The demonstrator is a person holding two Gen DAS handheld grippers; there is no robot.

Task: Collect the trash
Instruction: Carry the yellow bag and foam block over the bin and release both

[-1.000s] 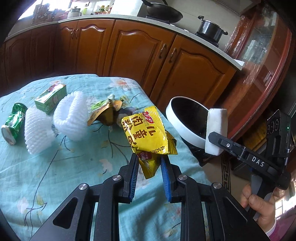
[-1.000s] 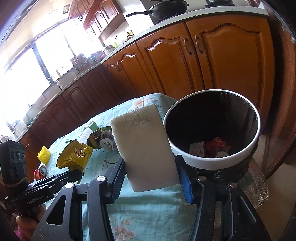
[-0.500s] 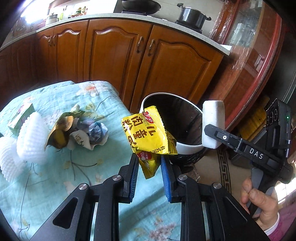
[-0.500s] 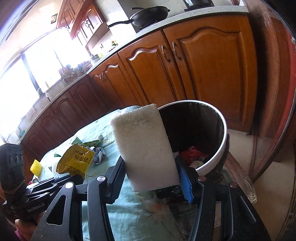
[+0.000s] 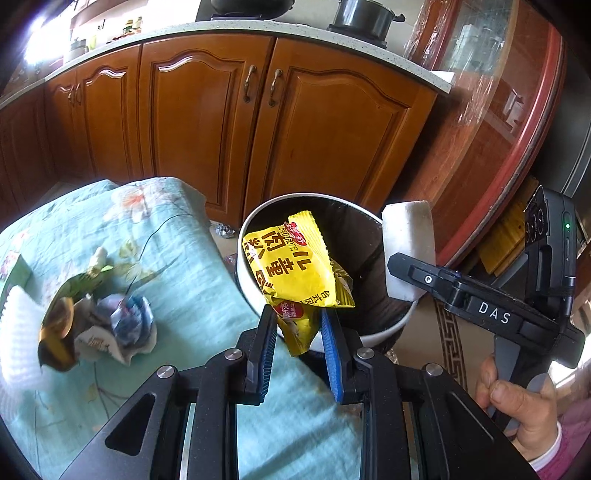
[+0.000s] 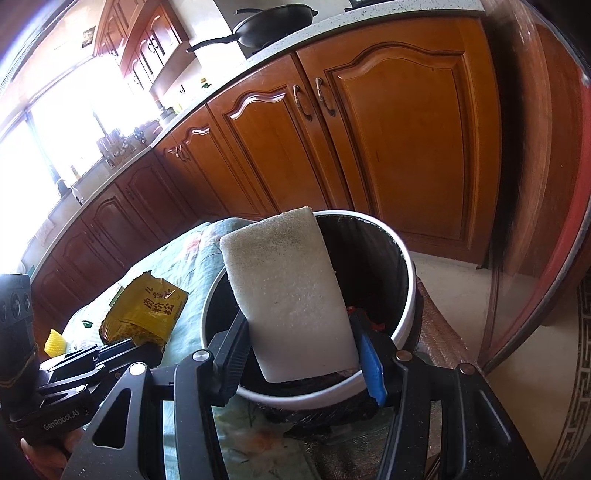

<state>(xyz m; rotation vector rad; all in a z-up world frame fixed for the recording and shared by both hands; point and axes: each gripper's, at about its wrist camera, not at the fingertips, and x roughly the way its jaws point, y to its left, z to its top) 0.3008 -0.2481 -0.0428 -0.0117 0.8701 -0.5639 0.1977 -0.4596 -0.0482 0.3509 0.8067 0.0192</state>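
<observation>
Two grippers hold trash by the trash can (image 5: pixel 384 328): the left gripper (image 5: pixel 297 332) pinches a yellow wrapper (image 5: pixel 291 269) over its rim, the right gripper (image 6: pixel 301 354) squeezes a white foam block (image 6: pixel 291 299) above it. Letting go early could drop the wrapper outside.

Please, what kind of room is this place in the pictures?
Most likely a home kitchen. Wooden cabinets run under a speckled countertop, a black pot and a frying pan sit on it, and a table with a floral cloth stands beside a trash bin.
</observation>
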